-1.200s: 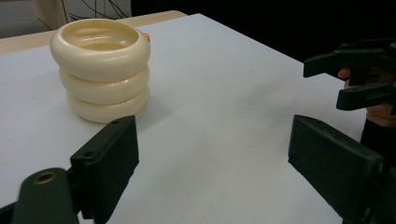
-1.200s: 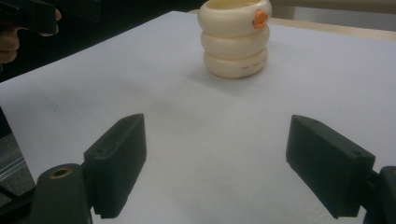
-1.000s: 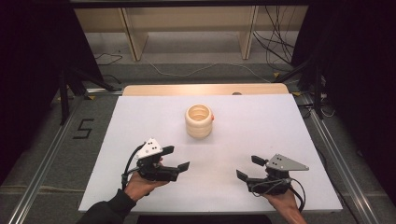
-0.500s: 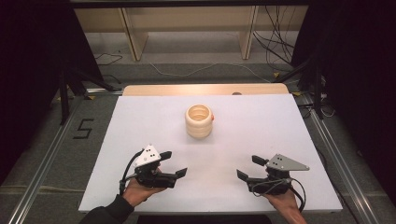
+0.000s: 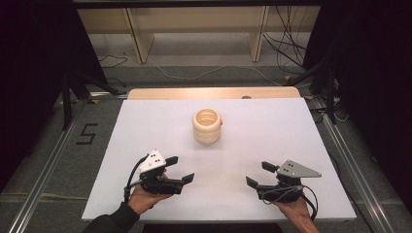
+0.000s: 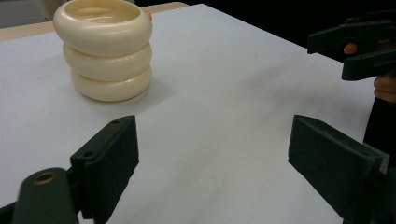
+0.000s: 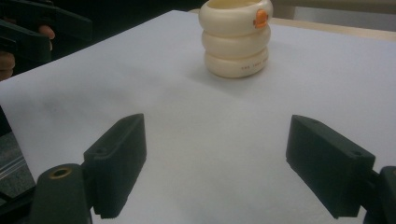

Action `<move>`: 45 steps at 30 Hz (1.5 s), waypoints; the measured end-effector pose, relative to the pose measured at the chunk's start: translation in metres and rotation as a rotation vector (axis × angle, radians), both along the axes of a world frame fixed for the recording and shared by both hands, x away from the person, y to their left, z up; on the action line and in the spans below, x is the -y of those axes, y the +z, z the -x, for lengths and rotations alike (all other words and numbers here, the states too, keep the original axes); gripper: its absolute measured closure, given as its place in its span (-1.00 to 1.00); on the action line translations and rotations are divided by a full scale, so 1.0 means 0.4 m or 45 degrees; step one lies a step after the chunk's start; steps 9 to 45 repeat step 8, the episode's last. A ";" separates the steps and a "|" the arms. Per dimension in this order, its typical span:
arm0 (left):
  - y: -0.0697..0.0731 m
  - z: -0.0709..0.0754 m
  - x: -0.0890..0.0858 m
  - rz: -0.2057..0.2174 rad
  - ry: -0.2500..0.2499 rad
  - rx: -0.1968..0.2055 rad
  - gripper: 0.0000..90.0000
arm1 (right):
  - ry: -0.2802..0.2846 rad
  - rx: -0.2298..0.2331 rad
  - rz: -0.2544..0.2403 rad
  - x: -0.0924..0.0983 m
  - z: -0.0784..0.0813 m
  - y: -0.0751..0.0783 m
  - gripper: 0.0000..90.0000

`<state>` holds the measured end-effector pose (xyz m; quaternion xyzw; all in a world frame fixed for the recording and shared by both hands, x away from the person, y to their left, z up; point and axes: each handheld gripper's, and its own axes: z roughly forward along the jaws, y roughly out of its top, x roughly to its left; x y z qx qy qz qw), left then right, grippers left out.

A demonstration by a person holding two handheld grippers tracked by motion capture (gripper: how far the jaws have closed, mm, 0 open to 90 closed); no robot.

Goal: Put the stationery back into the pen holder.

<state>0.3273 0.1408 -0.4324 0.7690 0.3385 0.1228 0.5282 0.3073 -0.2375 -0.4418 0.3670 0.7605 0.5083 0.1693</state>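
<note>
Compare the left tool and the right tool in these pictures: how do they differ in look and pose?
The left tool carries a small white plate on top; the right tool carries a longer grey three-cornered plate. In the high view, the left tool points right and away across the white table, while the right tool points left and away. Both are open, hold nothing, and lie apart from the cream ringed cup.

This looks like a lab set up for recording, not a home or shop. A white tabletop point(image 5: 272, 145) lies over a plain wooden board point(image 5: 214, 93) and stands between metal floor rails point(image 5: 43, 194), with dark curtains point(image 5: 34, 73) closing in both sides. Loose cables point(image 5: 286, 43) trail across the grey floor behind, near bare wooden shelf legs point(image 5: 136, 41). A taped number 5 point(image 5: 86, 134) marks the floor at the left.
</note>
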 end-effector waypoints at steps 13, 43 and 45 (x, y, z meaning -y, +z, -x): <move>-0.001 0.000 0.001 -0.001 0.001 0.000 -0.66 | 0.002 -0.002 0.001 -0.001 0.000 -0.001 -0.54; -0.001 0.000 0.001 -0.001 0.001 0.000 -0.66 | 0.002 -0.002 0.001 -0.001 0.000 -0.001 -0.54; -0.001 0.000 0.001 -0.001 0.001 0.000 -0.66 | 0.002 -0.002 0.001 -0.001 0.000 -0.001 -0.54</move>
